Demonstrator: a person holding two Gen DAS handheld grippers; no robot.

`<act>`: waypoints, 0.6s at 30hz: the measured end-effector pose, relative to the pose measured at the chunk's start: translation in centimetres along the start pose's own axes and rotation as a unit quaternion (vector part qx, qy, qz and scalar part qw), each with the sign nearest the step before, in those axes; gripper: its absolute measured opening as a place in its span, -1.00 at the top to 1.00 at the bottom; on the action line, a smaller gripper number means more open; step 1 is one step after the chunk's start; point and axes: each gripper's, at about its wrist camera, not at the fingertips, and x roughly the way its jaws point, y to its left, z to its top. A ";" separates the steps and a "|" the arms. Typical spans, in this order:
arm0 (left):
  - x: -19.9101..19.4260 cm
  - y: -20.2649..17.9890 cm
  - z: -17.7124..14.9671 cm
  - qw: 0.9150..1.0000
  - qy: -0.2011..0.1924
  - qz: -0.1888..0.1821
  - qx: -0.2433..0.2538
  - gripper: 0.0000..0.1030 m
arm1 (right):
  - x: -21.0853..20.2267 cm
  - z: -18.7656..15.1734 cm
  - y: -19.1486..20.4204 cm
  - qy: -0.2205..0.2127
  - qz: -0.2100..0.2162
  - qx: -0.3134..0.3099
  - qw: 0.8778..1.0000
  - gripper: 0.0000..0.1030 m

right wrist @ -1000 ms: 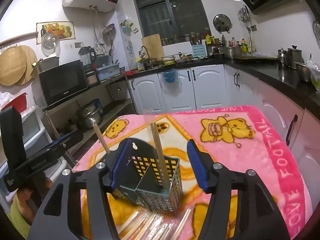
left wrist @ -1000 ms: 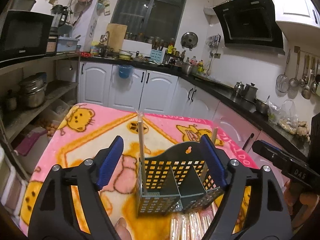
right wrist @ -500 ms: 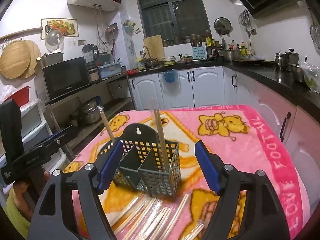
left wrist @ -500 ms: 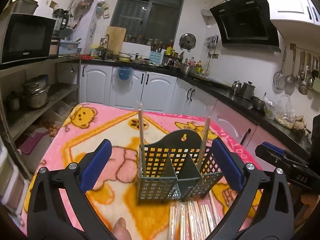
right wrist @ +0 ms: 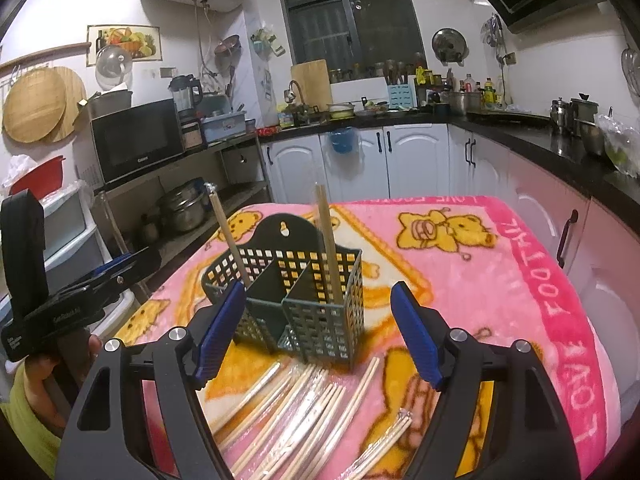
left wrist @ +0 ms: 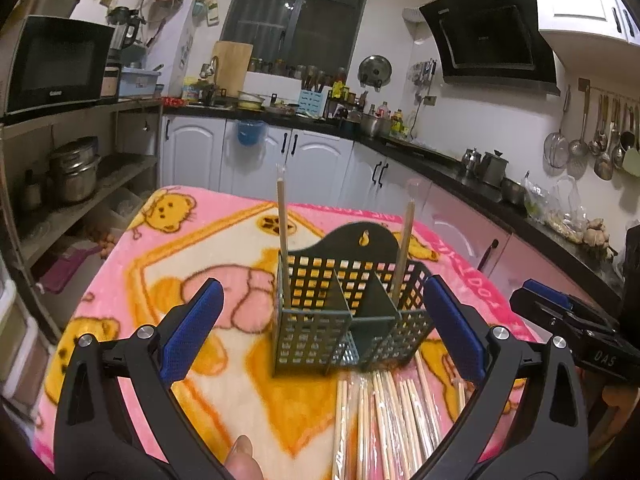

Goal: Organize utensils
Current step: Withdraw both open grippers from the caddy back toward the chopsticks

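Both claws spread wide, nothing gripped: left claw [left wrist: 320, 340] and right claw [right wrist: 320, 332] have just been opening. Holder [left wrist: 352, 308] stands upright on the pink-blanket surface [right wrist: 460, 280], one chopstick [left wrist: 283, 240] in each end compartment. Wrapped chopsticks [right wrist: 304, 412] lie flat just before it.

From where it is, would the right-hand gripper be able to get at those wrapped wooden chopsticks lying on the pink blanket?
Probably yes. The right gripper is open and empty, and the wrapped wooden chopsticks lie just below it on the pink blanket. The dark slotted utensil basket stands behind them, not across the way.
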 end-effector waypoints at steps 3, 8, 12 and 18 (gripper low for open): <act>0.1 -0.1 -0.7 1.000 0.010 -0.001 0.000 -0.79 | -0.1 -0.6 -0.1 0.005 -0.002 -0.001 1.000 -0.41; 0.6 -0.1 -1.8 1.000 0.031 0.001 0.002 -0.79 | 0.0 -1.5 -0.5 0.019 -0.005 0.000 1.000 -0.41; 1.0 -0.3 -2.6 0.999 0.046 0.003 0.005 -0.79 | 0.1 -2.3 -0.8 0.029 -0.006 0.004 1.000 -0.41; 1.8 -0.6 -4.0 0.998 0.069 0.007 0.010 -0.79 | 0.2 -3.3 -1.2 0.043 -0.007 0.007 0.999 -0.40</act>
